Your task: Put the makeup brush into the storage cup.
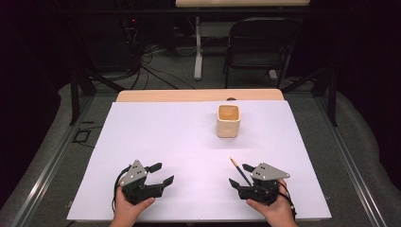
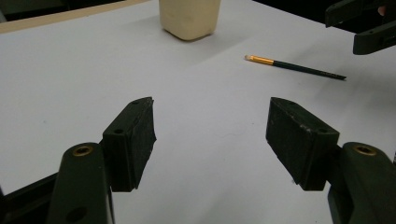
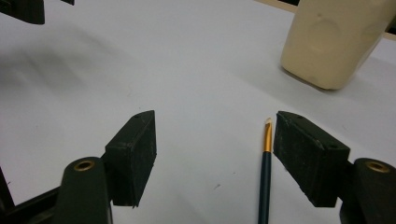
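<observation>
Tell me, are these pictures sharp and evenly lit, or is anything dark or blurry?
High view: white table sheet bright, room behind dim. Left gripper view: dark green pencil with gold band fairly sharp, soft shadow near it. Right gripper view: cream square cup slightly soft, black jaws near and large.

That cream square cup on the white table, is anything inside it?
The cream square cup looks empty in the high view: just its orange-tinted inner walls. Its very bottom is too shadowed to see.
</observation>
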A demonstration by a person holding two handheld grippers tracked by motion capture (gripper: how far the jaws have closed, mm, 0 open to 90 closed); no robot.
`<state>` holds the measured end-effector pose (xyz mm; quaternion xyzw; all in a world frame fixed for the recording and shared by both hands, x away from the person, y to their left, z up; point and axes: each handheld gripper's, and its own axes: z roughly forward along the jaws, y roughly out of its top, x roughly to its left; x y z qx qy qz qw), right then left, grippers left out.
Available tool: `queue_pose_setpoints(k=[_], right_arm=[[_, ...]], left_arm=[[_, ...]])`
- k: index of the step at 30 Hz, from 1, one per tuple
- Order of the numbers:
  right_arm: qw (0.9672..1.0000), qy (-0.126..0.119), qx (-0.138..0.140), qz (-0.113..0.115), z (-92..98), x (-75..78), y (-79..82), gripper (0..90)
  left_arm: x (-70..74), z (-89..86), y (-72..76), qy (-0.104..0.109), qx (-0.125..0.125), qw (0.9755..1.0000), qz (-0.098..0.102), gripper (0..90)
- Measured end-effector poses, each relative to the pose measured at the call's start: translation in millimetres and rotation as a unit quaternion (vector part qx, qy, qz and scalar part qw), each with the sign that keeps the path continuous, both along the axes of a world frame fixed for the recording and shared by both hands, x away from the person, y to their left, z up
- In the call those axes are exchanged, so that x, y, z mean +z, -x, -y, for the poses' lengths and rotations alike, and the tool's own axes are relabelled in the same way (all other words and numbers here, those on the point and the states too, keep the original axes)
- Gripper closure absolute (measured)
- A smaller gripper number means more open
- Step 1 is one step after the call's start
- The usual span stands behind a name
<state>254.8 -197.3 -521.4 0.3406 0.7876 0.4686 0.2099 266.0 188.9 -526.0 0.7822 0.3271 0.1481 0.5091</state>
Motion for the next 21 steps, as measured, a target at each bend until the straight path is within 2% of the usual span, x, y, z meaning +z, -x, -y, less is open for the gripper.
queue_pose_setpoints(k=[9,12,17,21], right_arm=[[0.9997,0.003,-0.012,-0.021,4.3,3.3,-3.9,30.7],[0.9994,0.013,-0.014,-0.030,5.2,4.4,-5.1,31.0],[0.9979,0.043,-0.016,-0.047,5.6,5.9,-7.8,32.7],[0.9970,0.048,-0.021,-0.057,6.1,5.9,-9.5,34.8]], left_arm=[[-0.4,1.9,0.3,-0.019,-0.005,0.9998,-0.001,33.0],[-0.7,2.4,0.3,-0.019,-0.005,0.9998,-0.001,32.9],[-1.4,3.2,0.5,-0.017,-0.005,0.9998,-0.004,32.9],[-1.7,3.4,0.1,-0.015,-0.005,0.9999,-0.006,33.0]])
